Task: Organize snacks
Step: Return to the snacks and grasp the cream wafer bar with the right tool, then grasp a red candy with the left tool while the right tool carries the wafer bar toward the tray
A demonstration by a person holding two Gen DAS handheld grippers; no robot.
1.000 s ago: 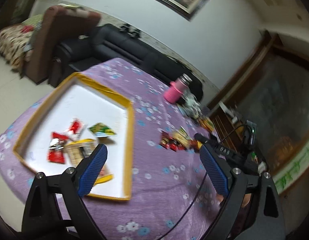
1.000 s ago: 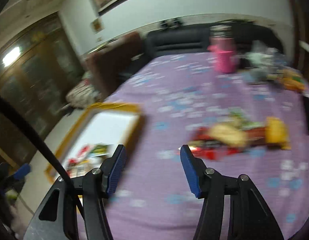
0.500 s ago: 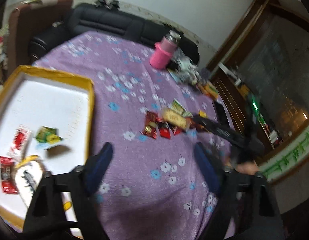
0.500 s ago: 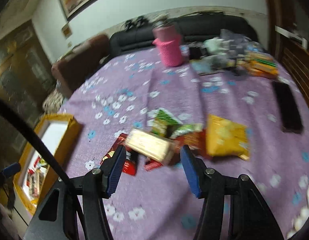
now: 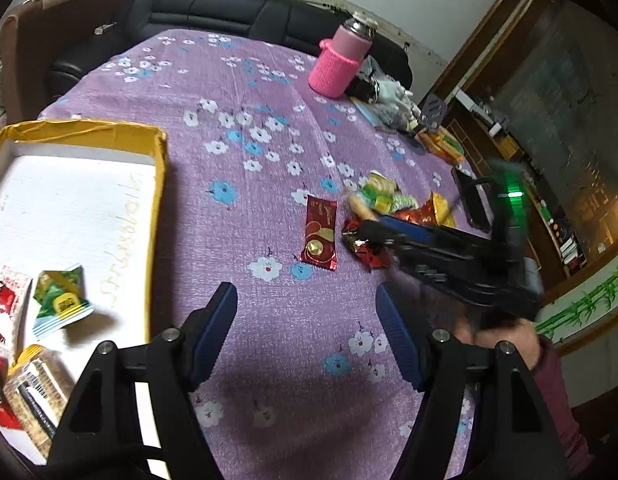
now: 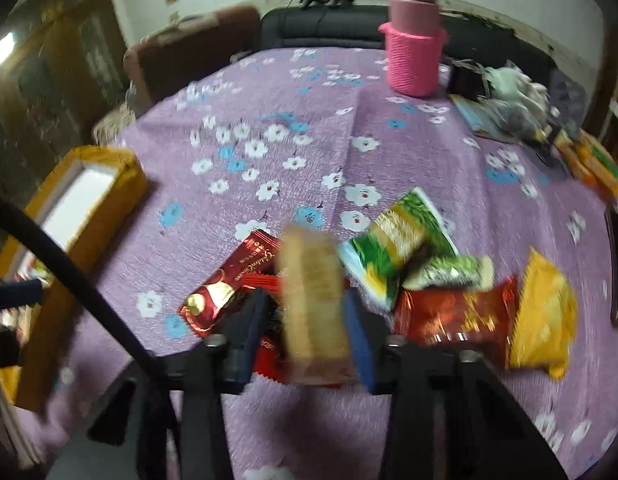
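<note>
A pile of snack packets (image 6: 449,284) lies on the purple flowered cloth, with a red packet (image 5: 320,234) a little apart. My right gripper (image 6: 309,320) is shut on a tan biscuit packet (image 6: 313,296) at the pile's left end; it also shows in the left wrist view (image 5: 373,232). My left gripper (image 5: 305,320) is open and empty above the cloth, between the pile and a yellow-rimmed white box (image 5: 155,184). The box holds several packets, among them a green one (image 5: 59,300).
A pink-sleeved bottle (image 5: 341,64) stands at the table's far side, also in the right wrist view (image 6: 415,48). Clutter and orange packets (image 5: 441,142) lie at the far right. A black phone (image 5: 471,204) lies right of the pile. A black sofa stands behind.
My right gripper moved forward to the pile and closed on the tan biscuit packet. My left gripper swung from above the box towards the pile, staying open.
</note>
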